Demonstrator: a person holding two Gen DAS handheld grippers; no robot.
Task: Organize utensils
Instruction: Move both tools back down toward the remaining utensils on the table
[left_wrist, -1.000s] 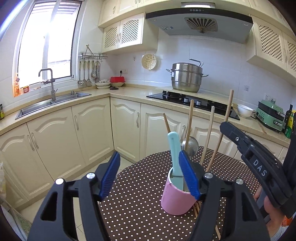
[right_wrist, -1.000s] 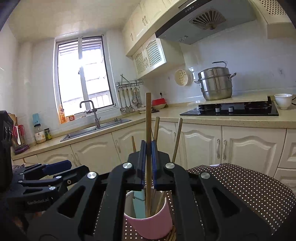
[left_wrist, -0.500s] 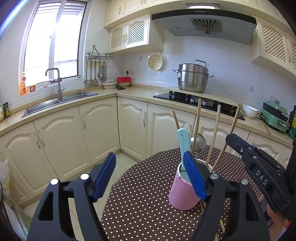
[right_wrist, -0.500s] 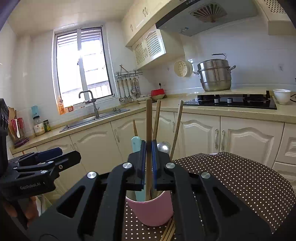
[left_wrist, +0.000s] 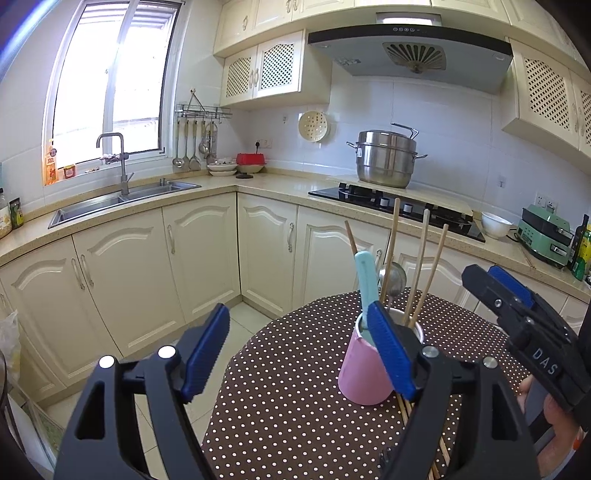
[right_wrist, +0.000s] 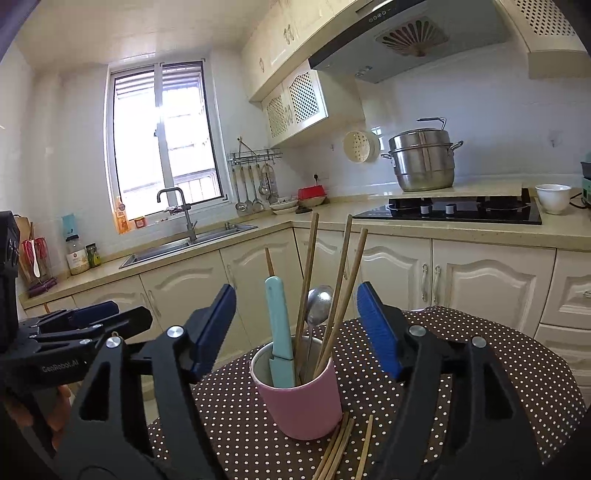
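A pink cup (left_wrist: 364, 376) (right_wrist: 303, 402) stands on the brown dotted table (left_wrist: 295, 387). It holds a teal-handled knife (right_wrist: 279, 325), a metal spoon (right_wrist: 319, 302) and several wooden chopsticks (right_wrist: 343, 280). More chopsticks (right_wrist: 340, 454) lie flat on the cloth just in front of the cup. My right gripper (right_wrist: 297, 290) is level with the cup; its jaws are opening, and the pads touch nothing. My left gripper (left_wrist: 297, 310) stands open to the cup's left, its right finger overlapping the cup in view, nothing held. Each gripper shows in the other's view: the right (left_wrist: 509, 291), the left (right_wrist: 92, 314).
Cream cabinets and a counter run behind the table, with a sink (left_wrist: 122, 201), a black hob (left_wrist: 391, 206) and a steel pot (left_wrist: 386, 158). A white bowl (right_wrist: 552, 197) sits by the hob. Tiled floor (left_wrist: 243, 317) lies left of the table edge.
The right gripper, shut on an upright chopstick before, has opened and let it go; the chopstick now leans in the cup. Both grippers have drawn back a little from the cup.
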